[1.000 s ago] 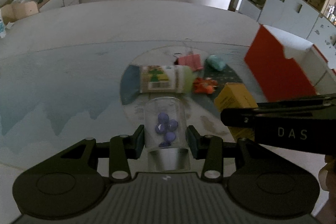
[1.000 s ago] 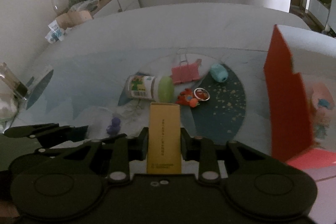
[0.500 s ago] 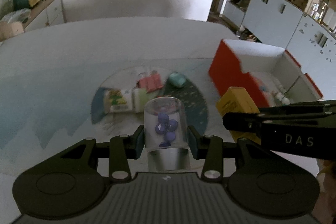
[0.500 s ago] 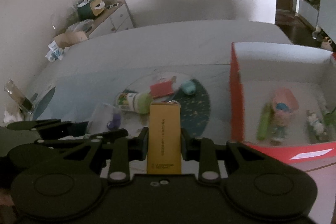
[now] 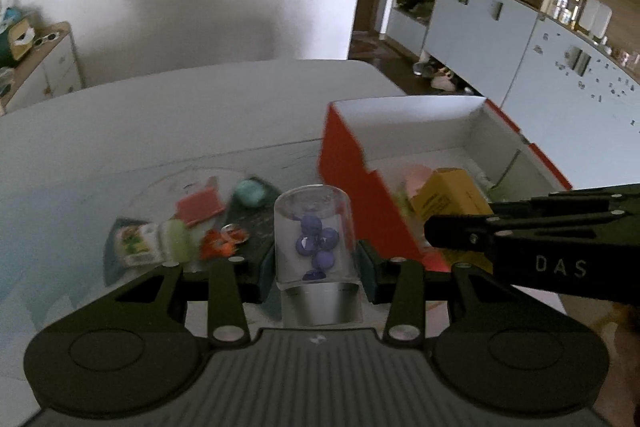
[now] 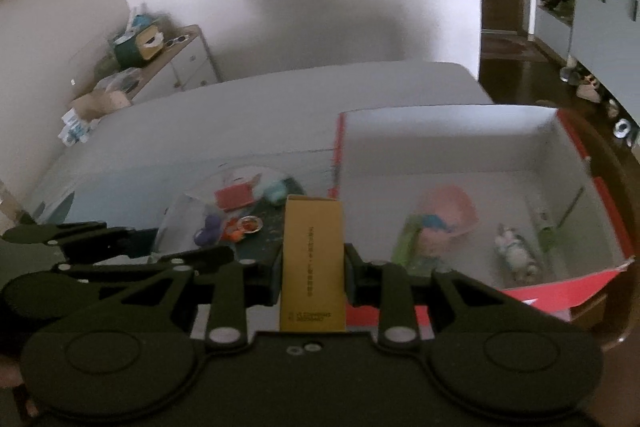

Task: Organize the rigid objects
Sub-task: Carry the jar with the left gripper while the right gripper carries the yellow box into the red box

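A clear jar (image 5: 314, 233) of purple beads (image 5: 316, 239) sits clamped in the left gripper (image 5: 316, 259), held above the table (image 5: 200, 107) just left of the red-and-white box (image 5: 348, 187), while the right gripper (image 6: 312, 267) is closed on a yellow carton (image 6: 313, 259) at the box's left wall. Inside the box lie a pink toy (image 6: 444, 219) and a small figurine (image 6: 514, 251). On the table left of the box lie a red binder clip (image 5: 200, 205), a teal object (image 5: 250, 193) and a green-capped bottle (image 5: 154, 243).

"DAS" on right gripper (image 5: 440, 231)
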The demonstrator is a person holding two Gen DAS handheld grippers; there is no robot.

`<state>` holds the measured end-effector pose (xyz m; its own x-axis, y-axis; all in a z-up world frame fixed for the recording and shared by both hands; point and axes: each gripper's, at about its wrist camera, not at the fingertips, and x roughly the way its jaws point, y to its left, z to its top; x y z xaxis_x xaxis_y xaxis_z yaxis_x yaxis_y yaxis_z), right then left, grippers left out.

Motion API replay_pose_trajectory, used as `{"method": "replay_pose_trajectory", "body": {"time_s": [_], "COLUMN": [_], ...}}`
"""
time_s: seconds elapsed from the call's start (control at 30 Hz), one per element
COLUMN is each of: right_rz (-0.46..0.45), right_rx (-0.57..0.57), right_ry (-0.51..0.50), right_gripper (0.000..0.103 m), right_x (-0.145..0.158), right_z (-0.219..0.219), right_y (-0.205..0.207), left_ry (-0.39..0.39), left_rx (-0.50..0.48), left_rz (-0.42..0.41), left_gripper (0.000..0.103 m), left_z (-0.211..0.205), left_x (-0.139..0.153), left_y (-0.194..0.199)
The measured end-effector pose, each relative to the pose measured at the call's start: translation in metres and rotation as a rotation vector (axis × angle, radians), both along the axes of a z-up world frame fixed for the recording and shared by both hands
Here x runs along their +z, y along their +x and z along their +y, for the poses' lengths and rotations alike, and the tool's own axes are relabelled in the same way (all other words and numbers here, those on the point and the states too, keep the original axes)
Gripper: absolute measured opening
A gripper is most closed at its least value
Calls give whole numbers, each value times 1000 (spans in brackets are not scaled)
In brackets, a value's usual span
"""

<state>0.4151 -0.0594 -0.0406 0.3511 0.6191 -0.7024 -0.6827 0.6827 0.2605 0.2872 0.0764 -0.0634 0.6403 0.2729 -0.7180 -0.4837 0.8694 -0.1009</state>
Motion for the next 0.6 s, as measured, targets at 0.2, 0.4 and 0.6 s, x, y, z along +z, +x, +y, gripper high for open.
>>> {"method": "replay_pose_trajectory", "body": {"time_s": [0.2,0.4,0.6], "right_rz": [-11,-21,-41], "right_rx": [-34,-68,-90], "right_ry": [-6,-19,-36], "right_gripper": [28,28,28], "right_x": [-3,-8,-16], "right_z": [-32,-59,-79], "right_y": [23,49,73], "left_ry": [5,15,7], "left_rx": [-41,-57,-56], "left_rz": [6,24,41], "left_gripper": [42,42,42], "left_z": [-21,-38,-46], "left_x": [1,-4,-6], "left_y": [26,54,78]}}
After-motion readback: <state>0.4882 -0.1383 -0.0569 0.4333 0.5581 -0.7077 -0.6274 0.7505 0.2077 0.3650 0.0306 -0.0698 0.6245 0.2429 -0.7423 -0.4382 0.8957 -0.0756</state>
